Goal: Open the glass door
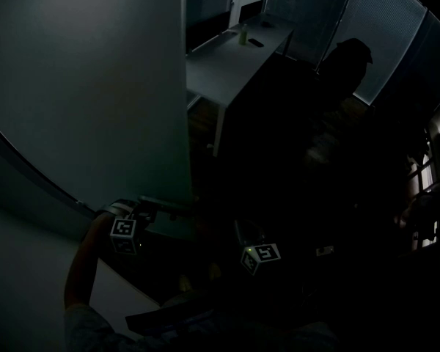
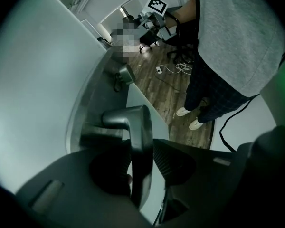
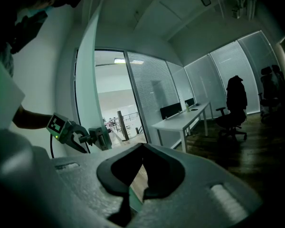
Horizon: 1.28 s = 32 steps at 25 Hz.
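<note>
Dim office: left tool (image 2: pixel 142 167) straddles door handle (image 2: pixel 135 122), jaws parted

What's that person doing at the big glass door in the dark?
A person holds a two-jaw gripper in each hand. The left gripper is at the tall pale glass door, its jaws apart with the grey metal lever handle standing between them. The right gripper hangs off to the side, shut with nothing in it. The door looks partly swung open, with a dim office beyond it.
</note>
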Motion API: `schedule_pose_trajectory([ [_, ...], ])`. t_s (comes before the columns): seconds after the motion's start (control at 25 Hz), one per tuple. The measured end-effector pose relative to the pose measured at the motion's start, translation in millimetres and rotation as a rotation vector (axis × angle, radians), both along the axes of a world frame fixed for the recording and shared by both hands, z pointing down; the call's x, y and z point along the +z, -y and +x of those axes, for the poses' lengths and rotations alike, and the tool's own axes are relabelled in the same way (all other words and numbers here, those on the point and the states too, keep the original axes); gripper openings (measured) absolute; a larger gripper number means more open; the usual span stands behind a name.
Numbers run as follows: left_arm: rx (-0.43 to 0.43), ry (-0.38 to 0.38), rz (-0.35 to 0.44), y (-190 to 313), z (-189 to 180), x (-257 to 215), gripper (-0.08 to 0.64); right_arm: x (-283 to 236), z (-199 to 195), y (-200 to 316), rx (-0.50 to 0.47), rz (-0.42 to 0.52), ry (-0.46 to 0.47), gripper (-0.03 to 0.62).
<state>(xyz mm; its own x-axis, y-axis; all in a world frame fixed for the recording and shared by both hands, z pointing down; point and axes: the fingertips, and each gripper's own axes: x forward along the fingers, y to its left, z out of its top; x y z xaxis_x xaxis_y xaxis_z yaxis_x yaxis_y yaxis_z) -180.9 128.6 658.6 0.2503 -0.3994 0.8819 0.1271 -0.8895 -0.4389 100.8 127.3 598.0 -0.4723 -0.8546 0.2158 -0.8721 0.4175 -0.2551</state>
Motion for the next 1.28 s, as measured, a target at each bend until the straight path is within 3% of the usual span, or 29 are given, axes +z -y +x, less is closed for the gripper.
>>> schedule_pose_trajectory([
  [0.8, -0.138, -0.133, 0.062, -13, -8, -39, 0.178, 0, -25, -2, -0.072, -0.006, 0.000, 0.003],
  [1.0, -0.189, -0.223, 0.057, -21, -5, -56, 0.178, -7, -27, -3, -0.081, -0.007, 0.006, 0.002],
  [1.28, -0.270, -0.424, 0.057, -25, 7, -84, 0.172, -5, -31, 0, -0.090, -0.004, 0.007, 0.003],
])
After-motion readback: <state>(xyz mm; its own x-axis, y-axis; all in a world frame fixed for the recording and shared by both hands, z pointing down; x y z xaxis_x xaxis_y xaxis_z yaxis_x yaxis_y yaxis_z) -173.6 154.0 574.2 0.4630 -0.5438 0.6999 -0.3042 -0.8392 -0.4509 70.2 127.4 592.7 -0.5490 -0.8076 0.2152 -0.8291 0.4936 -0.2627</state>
